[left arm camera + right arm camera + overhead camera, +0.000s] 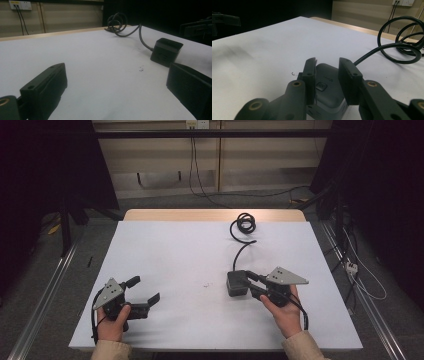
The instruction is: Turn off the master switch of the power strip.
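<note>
High view is showing a person seated at the near edge of a white-topped table (165, 245), working a hand-held gripper in each hand. Toward the right of the tabletop, nearer the front edge than the back, a dark grey cube-shaped power socket (236, 283) is sitting flat, its black cord (240, 252) running away to a loose coil (243, 223) near the far edge, leaving the cube free to be gripped without the cable in the way. The right gripper (249, 282) is reaching in from the cube's right side, its jaws straddling the top of the socket; the right gripper view has them set on either side of the grey body (327, 82), narrowed around it, though whether the pads are pressing yet cannot be told. That placement looks meant to take the cube by its opposite faces. The left gripper (146, 291) is waiting near the front left corner, jaws spread wide with nothing between them, apparently held back to give the right hand room. A small dark speck (205, 284) is lying mid-table.
</note>
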A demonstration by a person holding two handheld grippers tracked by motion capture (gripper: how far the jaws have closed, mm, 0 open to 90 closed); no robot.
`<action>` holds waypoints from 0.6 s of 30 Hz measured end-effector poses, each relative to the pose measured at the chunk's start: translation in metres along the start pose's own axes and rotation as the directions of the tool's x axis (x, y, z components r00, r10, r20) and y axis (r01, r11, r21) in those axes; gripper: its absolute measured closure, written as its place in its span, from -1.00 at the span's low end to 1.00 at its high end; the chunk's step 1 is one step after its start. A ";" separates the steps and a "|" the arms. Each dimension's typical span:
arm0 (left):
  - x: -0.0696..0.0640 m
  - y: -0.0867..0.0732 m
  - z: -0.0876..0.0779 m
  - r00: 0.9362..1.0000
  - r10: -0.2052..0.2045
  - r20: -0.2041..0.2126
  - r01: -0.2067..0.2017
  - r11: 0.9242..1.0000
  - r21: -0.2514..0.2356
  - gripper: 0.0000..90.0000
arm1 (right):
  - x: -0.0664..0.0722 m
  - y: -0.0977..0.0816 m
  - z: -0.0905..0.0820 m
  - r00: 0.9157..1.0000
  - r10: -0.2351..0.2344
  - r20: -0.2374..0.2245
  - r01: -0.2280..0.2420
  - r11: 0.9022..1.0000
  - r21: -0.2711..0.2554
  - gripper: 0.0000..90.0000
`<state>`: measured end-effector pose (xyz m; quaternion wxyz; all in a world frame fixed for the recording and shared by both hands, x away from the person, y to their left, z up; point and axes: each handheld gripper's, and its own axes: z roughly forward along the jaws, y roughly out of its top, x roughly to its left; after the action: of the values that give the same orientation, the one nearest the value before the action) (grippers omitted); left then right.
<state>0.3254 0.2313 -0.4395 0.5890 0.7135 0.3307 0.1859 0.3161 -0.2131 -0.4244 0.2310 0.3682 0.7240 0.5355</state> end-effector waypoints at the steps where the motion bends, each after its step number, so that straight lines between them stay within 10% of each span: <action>1: 0.000 0.000 0.000 1.000 -0.001 -0.001 0.001 1.000 -0.001 -0.94 | 0.000 0.000 0.000 1.000 -0.002 -0.001 0.002 1.000 0.001 0.56; 18: 0.000 0.000 0.001 1.000 0.005 0.005 -0.005 1.000 0.004 -0.94 | -0.001 0.002 0.003 1.000 0.002 -0.010 -0.002 1.000 0.005 0.72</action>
<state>0.3257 0.2306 -0.4401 0.5880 0.7159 0.3278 0.1851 0.3195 -0.2117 -0.4235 0.2260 0.3667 0.7262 0.5357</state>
